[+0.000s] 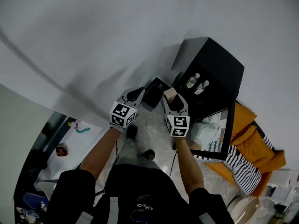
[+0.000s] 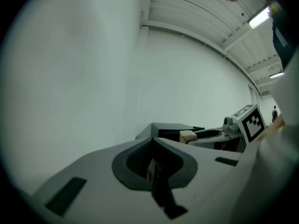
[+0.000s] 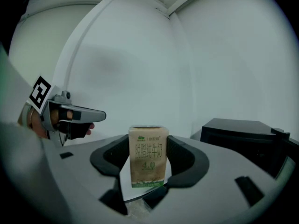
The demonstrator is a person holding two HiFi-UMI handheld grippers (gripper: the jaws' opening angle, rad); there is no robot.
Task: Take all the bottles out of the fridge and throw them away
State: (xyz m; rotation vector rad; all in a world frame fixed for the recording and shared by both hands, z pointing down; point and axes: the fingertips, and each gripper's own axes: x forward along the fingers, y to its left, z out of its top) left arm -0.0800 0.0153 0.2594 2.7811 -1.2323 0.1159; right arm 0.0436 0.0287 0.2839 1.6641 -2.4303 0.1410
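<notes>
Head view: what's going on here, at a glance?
A person holds a gripper in each hand in front of a black fridge whose door is open. The right gripper is clamped on a small carton, held upright between its jaws. The left gripper is shut and empty. Two bottles stand on a fridge shelf, not yet taken out.

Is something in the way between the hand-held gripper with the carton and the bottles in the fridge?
No, nothing visible stands between the right hand-held gripper and the two bottles; the fridge is open. But its jaws are clamped on a carton.
</notes>
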